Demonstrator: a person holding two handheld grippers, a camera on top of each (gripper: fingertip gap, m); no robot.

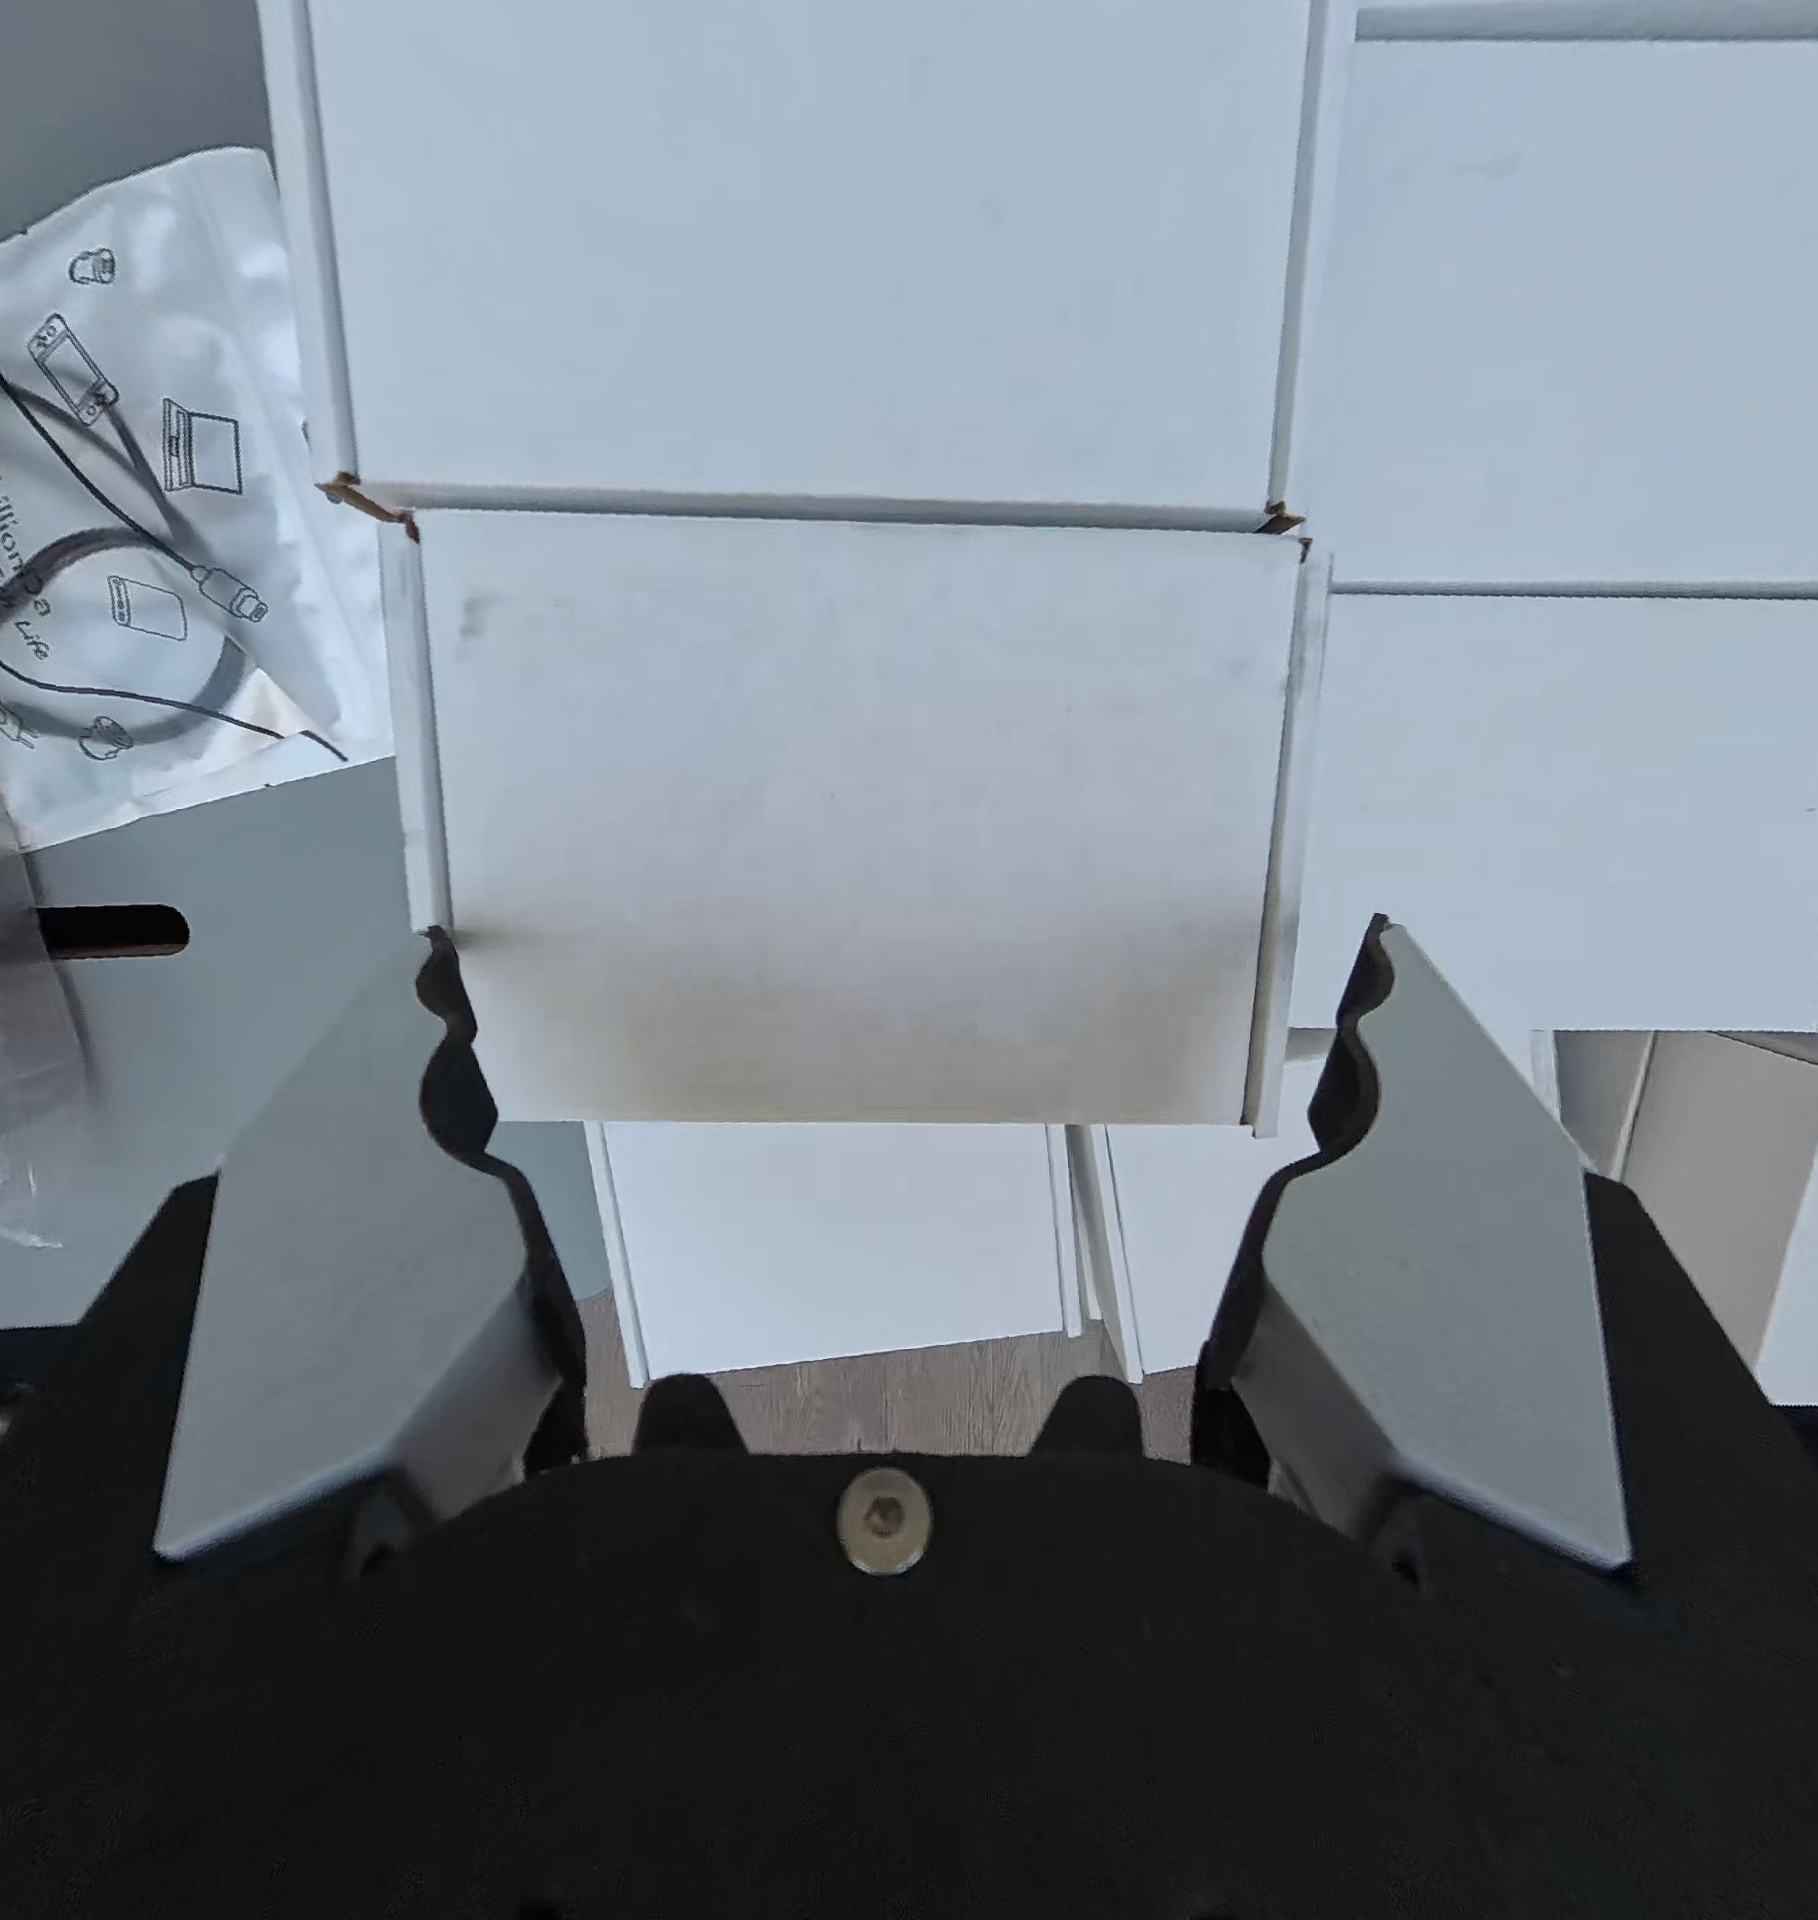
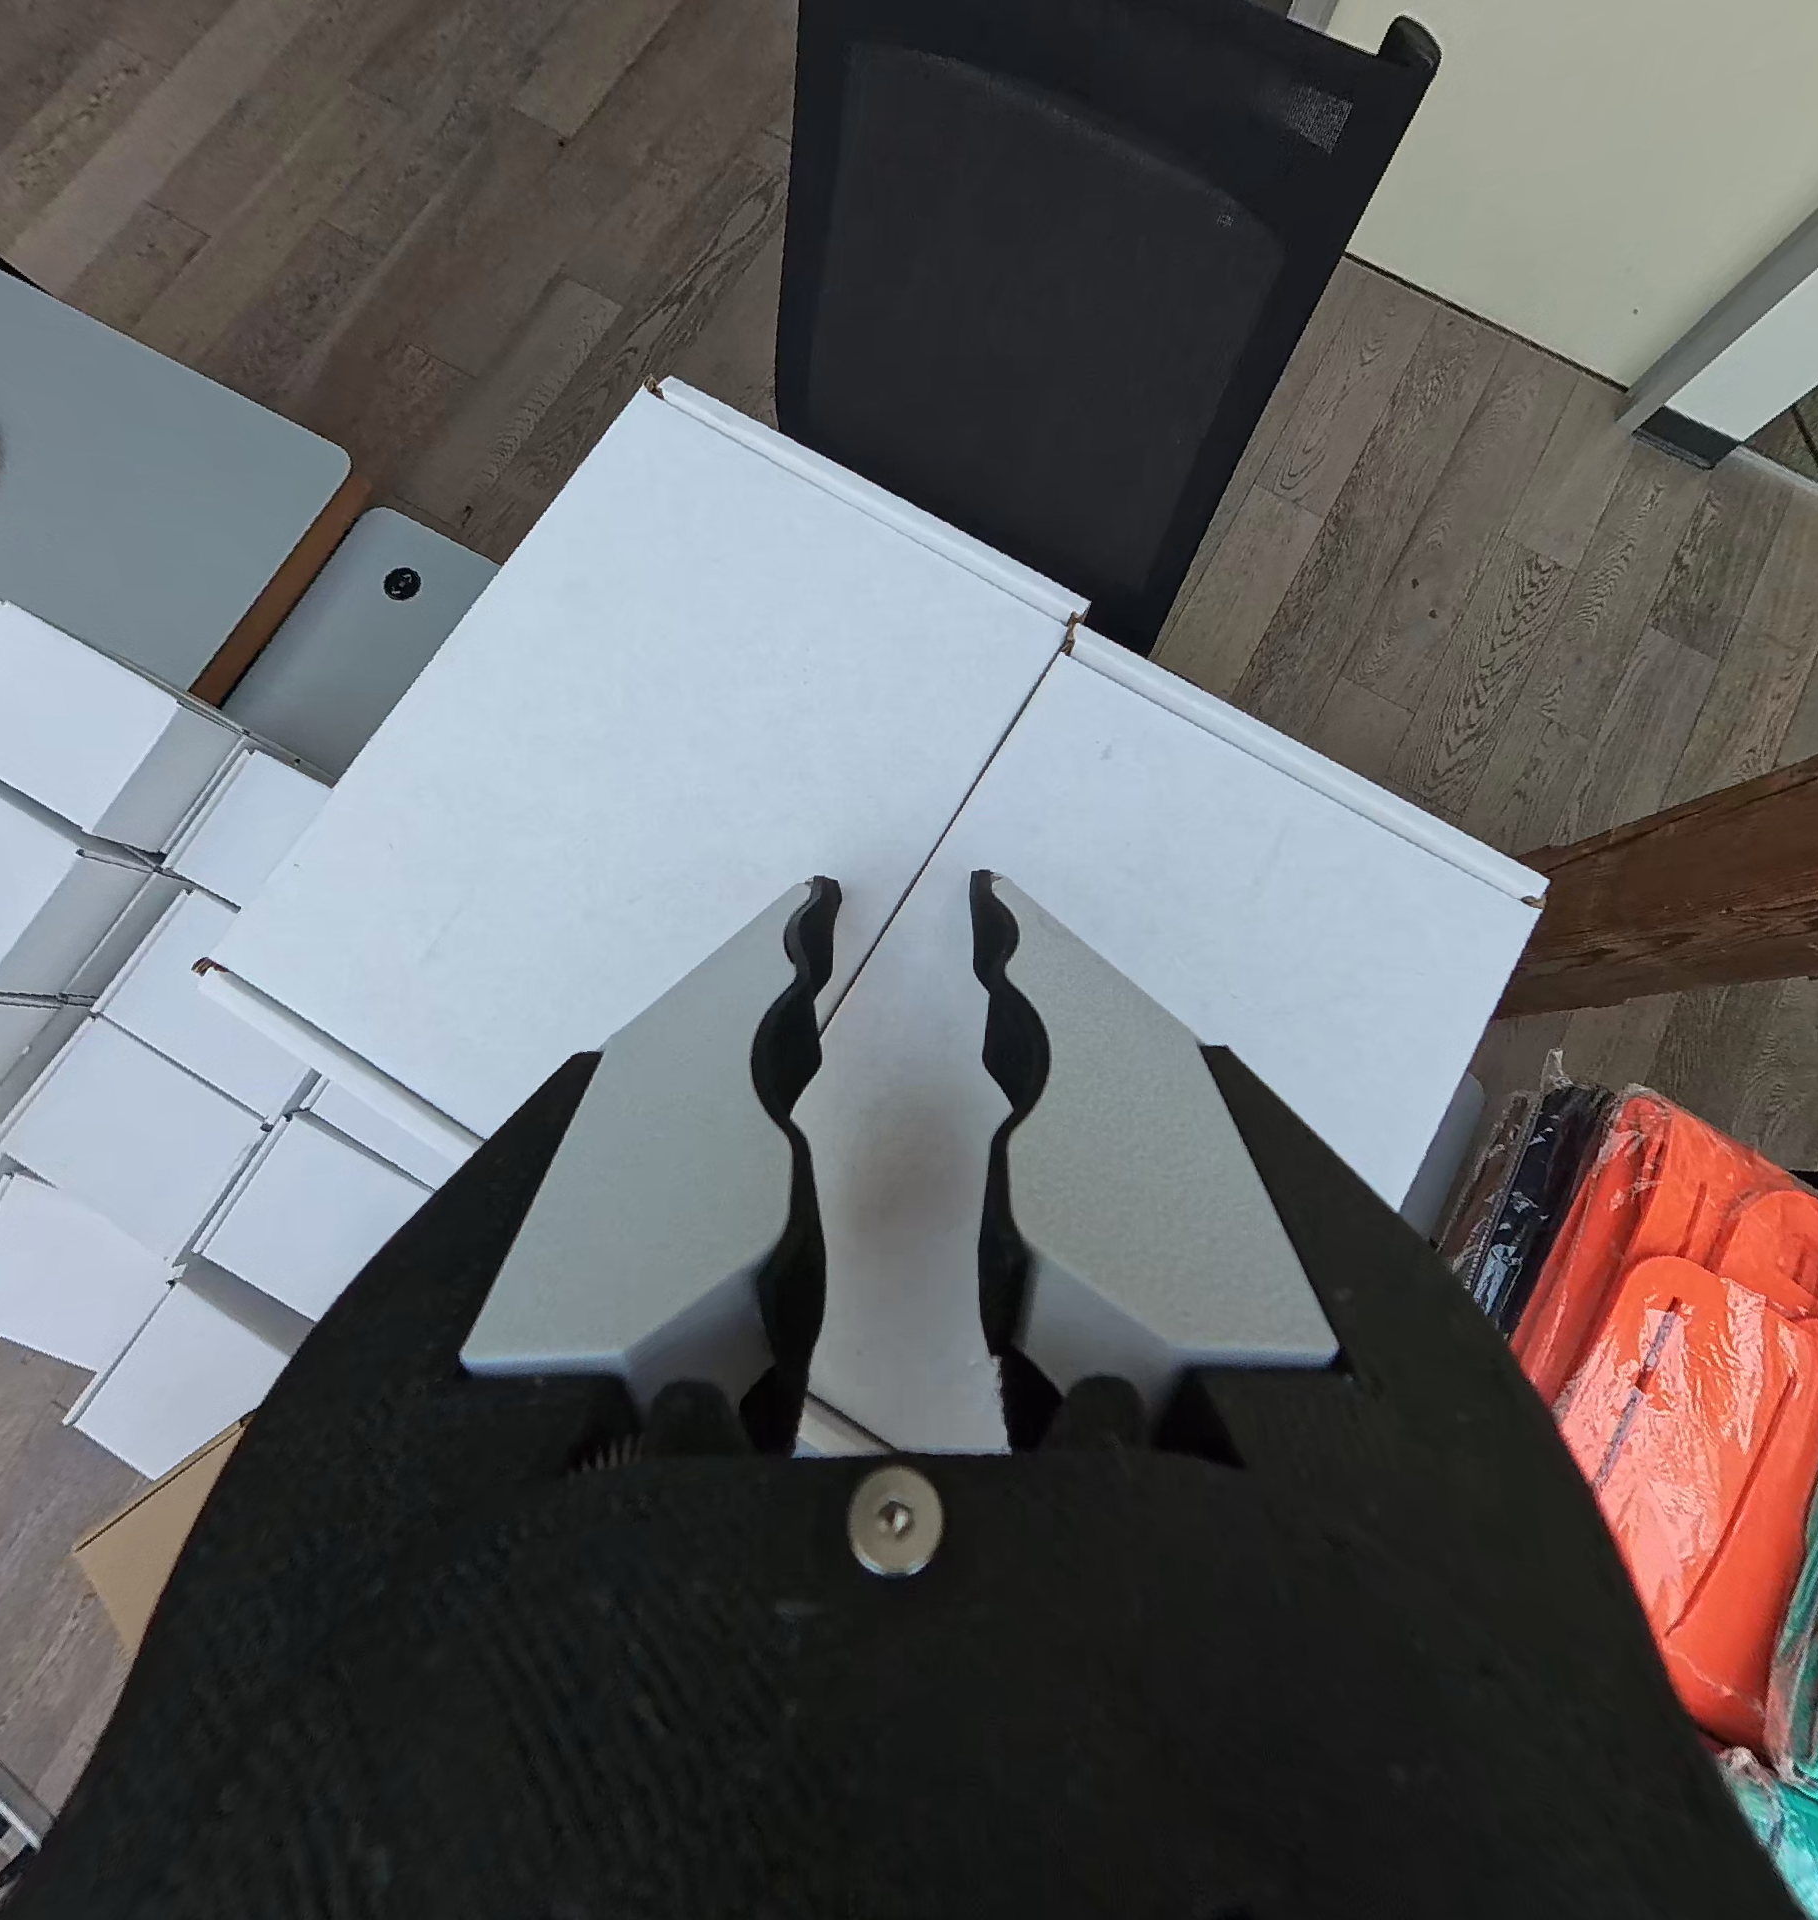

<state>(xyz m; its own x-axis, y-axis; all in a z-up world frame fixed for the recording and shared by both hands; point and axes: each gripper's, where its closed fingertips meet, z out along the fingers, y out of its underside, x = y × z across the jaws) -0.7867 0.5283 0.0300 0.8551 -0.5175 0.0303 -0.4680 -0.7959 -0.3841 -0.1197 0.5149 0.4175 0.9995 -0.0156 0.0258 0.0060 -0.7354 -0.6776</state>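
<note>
The left tongs (image 1: pixel 910 935) are spread wide and grasp nothing; a small white cardboard box (image 1: pixel 853 821) lies between their tips, its left edge touching or all but touching the left finger (image 1: pixel 448 997), its right edge just short of the other. It rests on top of other white boxes (image 1: pixel 811 239), on a stack beside the grey table (image 1: pixel 261 935). Judging by its thin folded card, the box is probably light and fairly stiff, yet its lid and walls would dent under a hard squeeze; its 2 long sides, where the folded flaps double the wall, look like the firmest places to hold. The smooth card could slip against the pads. Left of it a printed plastic pouch with a coiled cable (image 1: pixel 126 499) lies on the table, close enough to be brushed. The right tongs (image 2: pixel 905 888) are partly parted and empty, hovering over the seam between 2 larger white boxes (image 2: pixel 666 748). Smaller white boxes (image 2: pixel 105 1039) are piled to their left, a black mesh chair (image 2: pixel 1071 343) stands beyond on the wood floor (image 2: pixel 365 208), and orange packets in plastic wrap (image 2: pixel 1694 1455) sit at the right.
</note>
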